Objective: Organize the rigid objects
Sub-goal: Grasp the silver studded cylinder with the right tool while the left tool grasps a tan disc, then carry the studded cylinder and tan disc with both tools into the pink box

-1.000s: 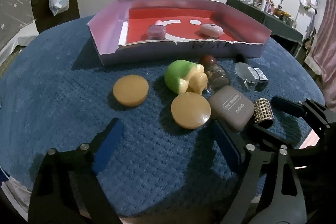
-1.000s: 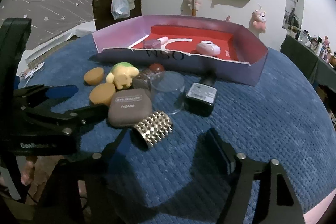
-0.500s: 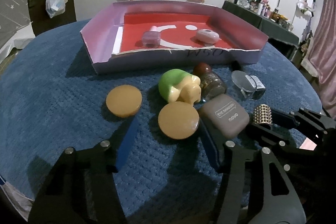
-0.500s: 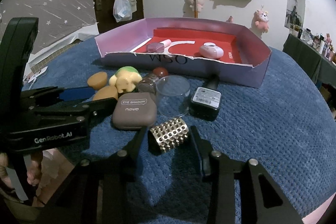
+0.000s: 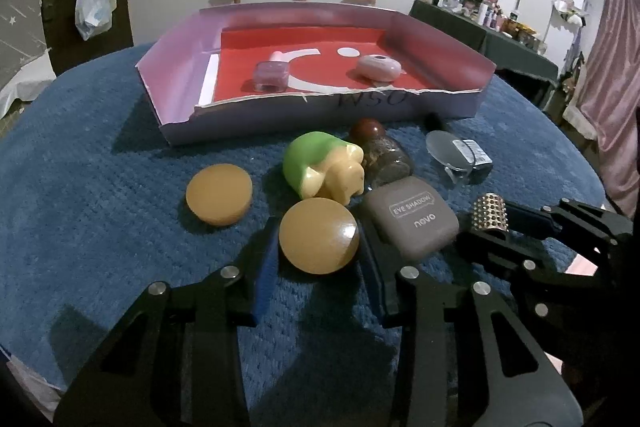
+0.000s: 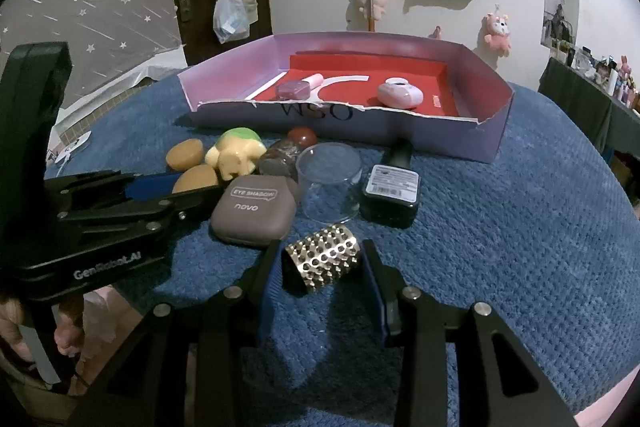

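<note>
On blue mat, 6 o'clock of tray (image 5: pixel 440 103): left gripper (image 5: pixel 318 259) closing around tan disc (image 5: pixel 318 241), right gripper (image 6: pixel 320 267) clamping studded cylinder (image 6: pixel 322 259); next needing lift trayward.

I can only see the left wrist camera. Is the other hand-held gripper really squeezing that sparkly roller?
Observer: Yes. The right hand-held gripper has a pad pressed on each side of the studded roller.
Operator: What's the black thing behind the clear cup?
Observer: A black bottle lying flat, white label up, cap toward the box.
Operator: Is anybody there?
Observer: A person's fingers show at the lower left.
</note>
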A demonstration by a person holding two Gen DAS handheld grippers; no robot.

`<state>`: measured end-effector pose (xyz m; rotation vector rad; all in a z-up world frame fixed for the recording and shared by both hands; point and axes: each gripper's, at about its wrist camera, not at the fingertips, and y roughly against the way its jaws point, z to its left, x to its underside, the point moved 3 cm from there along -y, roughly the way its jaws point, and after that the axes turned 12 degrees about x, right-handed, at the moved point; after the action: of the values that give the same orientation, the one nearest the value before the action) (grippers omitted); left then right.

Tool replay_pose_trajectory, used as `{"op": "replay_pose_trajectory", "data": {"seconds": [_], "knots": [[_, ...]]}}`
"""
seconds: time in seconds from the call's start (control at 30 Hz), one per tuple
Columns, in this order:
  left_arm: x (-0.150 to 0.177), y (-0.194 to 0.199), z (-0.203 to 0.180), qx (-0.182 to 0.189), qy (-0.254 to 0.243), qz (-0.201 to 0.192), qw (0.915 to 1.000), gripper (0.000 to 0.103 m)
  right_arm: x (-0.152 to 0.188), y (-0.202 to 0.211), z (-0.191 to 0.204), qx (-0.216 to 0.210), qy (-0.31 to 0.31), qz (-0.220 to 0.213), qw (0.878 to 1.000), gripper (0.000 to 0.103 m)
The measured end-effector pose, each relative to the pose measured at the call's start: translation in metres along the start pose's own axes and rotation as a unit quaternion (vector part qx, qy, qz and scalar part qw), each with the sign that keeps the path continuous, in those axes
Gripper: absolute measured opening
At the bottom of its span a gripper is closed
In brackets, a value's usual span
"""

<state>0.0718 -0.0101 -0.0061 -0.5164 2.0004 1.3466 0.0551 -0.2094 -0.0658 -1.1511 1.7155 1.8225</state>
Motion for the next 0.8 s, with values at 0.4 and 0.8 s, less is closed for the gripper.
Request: {"op": "replay_pose_trajectory", "data": {"seconds": [0.4, 0.8], "knots": [[-0.001, 0.011, -0.006, 0.029, 0.003, 0.004, 0.9996, 0.036, -0.007, 0.008, -0.01, -0.023, -0.023, 0.005, 0.999, 0.04], [-0.014, 0.015, -0.011, 0.041, -0.004, -0.006, 0.9991, 0.036, -0.02, 0.018, -0.008, -0.048, -0.024, -0.002, 0.999, 0.04]]}}
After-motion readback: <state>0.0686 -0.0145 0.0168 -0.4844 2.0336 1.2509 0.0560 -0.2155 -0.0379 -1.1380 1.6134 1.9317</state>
